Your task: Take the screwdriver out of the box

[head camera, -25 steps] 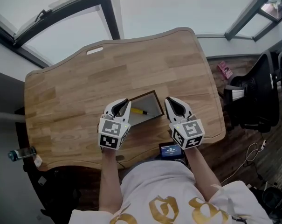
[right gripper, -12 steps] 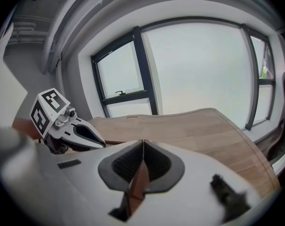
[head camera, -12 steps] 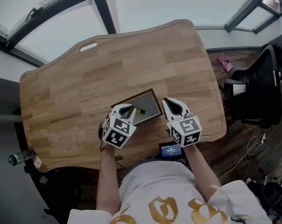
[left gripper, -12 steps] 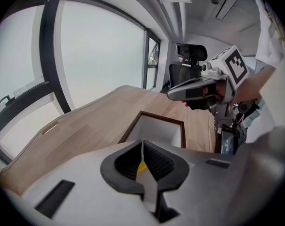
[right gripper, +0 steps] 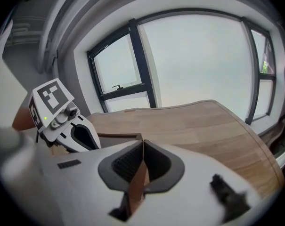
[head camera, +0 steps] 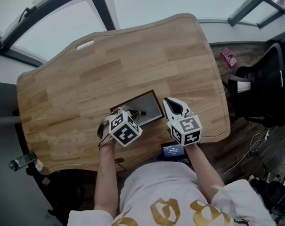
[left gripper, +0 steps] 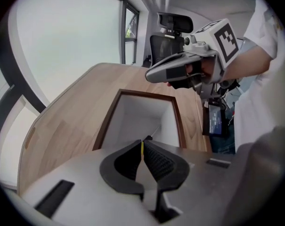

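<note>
A pale room with large window panes in dark frames fills 12 o'clock of the head view, and dark wood-look floor with a black office chair lies at 3 o'clock. Across the middle spreads the light, curvy-edged wooden worktop, with a slot cut through it at 11 o'clock. An open rectangular box with a brown rim and pale inside sits toward the worktop's 6 o'clock edge. A small dark device with a lit screen lies at that edge. The right gripper, at 3 o'clock of the box, has its jaws closed on a thin brown strip that runs in line with the box's rim, apparently its wall. The left gripper has its jaws together with nothing clamped and points steeply down over the box's 9 o'clock end. The yellow-handled screwdriver lies inside the box, just beyond those jaws. A second ago the left gripper lay flatter beside the box, its marker cube square to the head camera. Now it has tipped down and rolled, so the cube shows as a diamond and covers more of the box and the screwdriver. The right gripper has sunk slightly at the same corner.
</note>
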Action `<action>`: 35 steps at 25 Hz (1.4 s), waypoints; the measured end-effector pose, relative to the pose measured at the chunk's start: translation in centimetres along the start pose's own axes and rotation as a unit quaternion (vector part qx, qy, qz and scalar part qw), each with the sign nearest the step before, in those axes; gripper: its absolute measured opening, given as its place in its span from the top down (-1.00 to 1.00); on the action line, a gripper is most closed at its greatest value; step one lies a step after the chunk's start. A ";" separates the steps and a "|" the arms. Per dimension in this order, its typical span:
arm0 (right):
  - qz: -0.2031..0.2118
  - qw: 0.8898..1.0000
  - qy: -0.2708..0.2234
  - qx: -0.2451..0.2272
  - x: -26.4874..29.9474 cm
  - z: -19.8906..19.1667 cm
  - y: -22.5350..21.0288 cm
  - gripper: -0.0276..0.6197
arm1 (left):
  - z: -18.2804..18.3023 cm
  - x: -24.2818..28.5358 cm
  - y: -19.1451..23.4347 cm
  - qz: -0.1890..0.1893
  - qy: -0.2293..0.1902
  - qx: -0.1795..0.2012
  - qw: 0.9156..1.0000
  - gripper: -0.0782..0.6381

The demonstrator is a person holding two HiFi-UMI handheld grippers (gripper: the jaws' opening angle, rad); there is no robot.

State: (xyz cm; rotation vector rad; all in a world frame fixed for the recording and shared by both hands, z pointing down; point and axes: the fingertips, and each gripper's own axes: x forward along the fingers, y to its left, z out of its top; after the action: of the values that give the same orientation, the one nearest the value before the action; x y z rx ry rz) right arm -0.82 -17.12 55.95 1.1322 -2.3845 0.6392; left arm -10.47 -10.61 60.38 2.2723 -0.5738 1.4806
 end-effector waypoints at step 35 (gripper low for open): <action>0.020 0.998 0.049 0.043 3.6 -3.0 -2.1 0.82 | -0.7 4.7 -1.0 -0.056 0.129 0.089 0.986 0.40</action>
State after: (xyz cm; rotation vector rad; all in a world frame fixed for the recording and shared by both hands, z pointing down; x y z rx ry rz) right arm -0.73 -18.74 60.77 1.0648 -2.3221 0.7978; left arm -8.78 -10.06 64.85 2.1488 -0.2416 1.7940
